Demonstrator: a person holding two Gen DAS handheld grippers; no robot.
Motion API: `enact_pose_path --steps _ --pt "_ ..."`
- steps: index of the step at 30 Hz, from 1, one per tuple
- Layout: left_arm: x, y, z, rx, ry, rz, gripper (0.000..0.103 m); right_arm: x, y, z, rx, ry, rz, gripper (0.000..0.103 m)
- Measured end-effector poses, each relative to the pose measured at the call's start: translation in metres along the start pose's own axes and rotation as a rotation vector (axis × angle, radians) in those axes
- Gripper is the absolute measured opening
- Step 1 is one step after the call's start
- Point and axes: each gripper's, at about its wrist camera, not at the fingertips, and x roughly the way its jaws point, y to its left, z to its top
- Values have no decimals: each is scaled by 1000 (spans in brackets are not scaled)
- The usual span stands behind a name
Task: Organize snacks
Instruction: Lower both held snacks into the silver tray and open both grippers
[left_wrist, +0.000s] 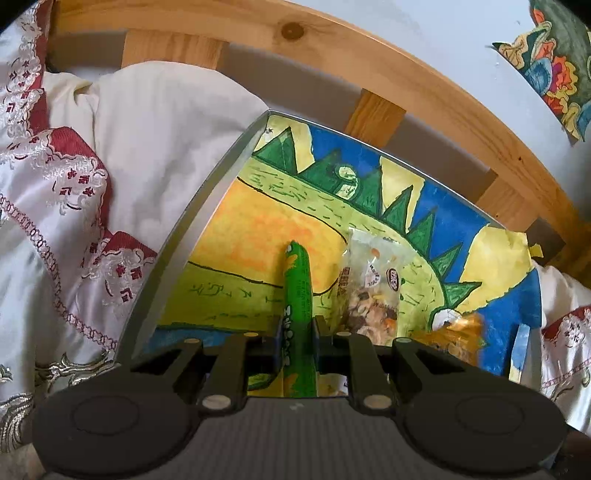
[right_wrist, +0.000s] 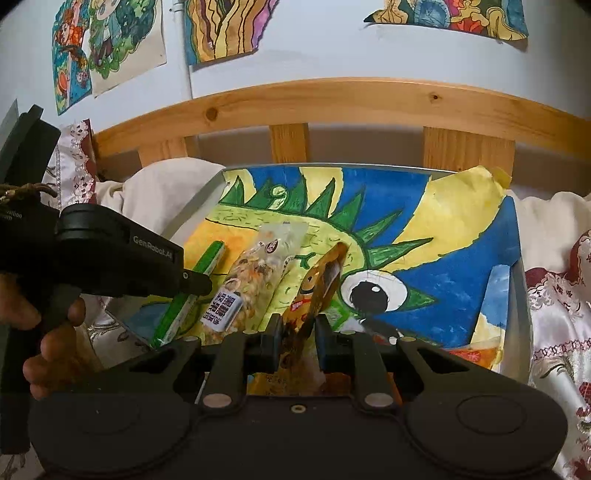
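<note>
left gripper (left_wrist: 295, 332) clamps green stick (left_wrist: 298, 295), axis toward 12 o'clock | right gripper (right_wrist: 297, 332) clamps orange packet (right_wrist: 317, 291), tip toward 1 o'clock

A home bedroom: wooden bed frame (right_wrist: 332, 99), embroidered bedding (left_wrist: 55, 206), and children's drawings (right_wrist: 107, 48) on the wall.

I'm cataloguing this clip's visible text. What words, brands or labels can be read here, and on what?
"GenRobot.AI": on the left gripper body.
White label on the clear mixed-snack packet: characters too blurred to read.
Green stick snack: print unreadable.
Orange packet in the right gripper: print unreadable.
</note>
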Motion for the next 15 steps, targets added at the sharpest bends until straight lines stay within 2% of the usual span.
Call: enact_pose_path --steps 6,8,10,14,15 --pt "-5 -5 -2 30 2 16 20 -1 4 -5 -6 2 -15 23" --pt "-9 -5 -2 24 -1 12 28 -4 5 -6 -5 -8 -20 26" --pt "-14 -5 -2 25 -4 15 41 -9 6 -7 -7 -18 -27 32" --pt "-31 -5 -6 34 -29 21 52 -22 7 -8 1 -49 -33 42" --pt "-35 -5 -7 38 -35 19 58 -25 7 -8 4 -57 -34 45"
